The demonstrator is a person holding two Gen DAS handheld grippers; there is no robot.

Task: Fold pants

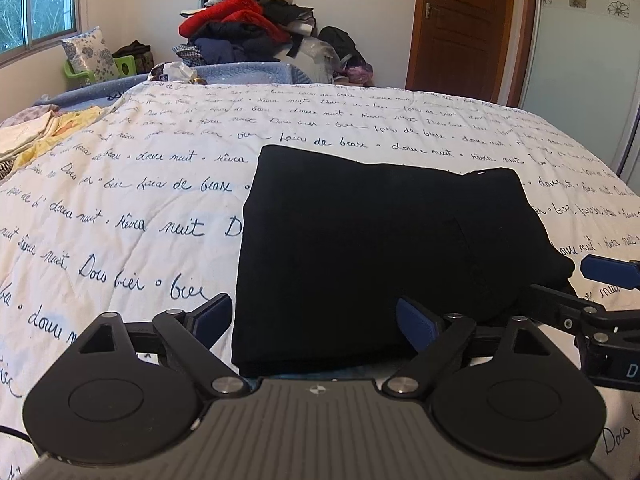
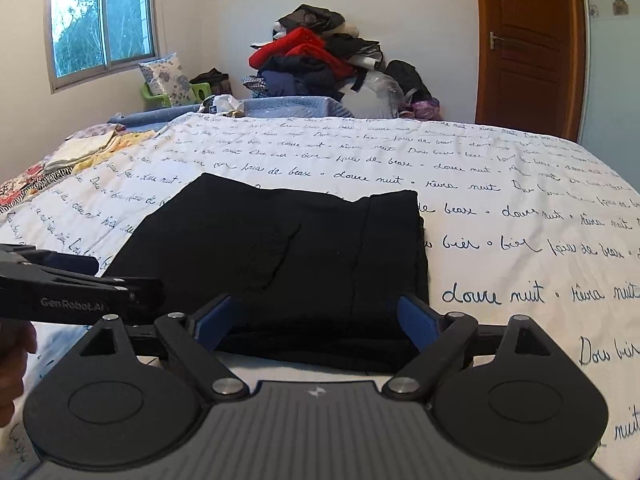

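The black pants [image 1: 376, 248] lie folded into a compact rectangle on the white bedspread [image 1: 120, 200] with blue script. My left gripper [image 1: 316, 320] is open, its blue pads spread wide at the near left edge of the pants, holding nothing. My right gripper [image 2: 316, 320] is open too, at the near right edge of the pants [image 2: 288, 256], empty. The right gripper shows in the left wrist view [image 1: 592, 292] at the right, and the left gripper shows in the right wrist view [image 2: 80, 284] at the left.
A heap of red, black and blue clothes [image 1: 248, 24] is piled beyond the far side of the bed. Folded light fabrics [image 1: 44, 128] lie at the bed's left side. A brown door [image 1: 464, 20] is at the right, a window [image 2: 100, 20] at the left.
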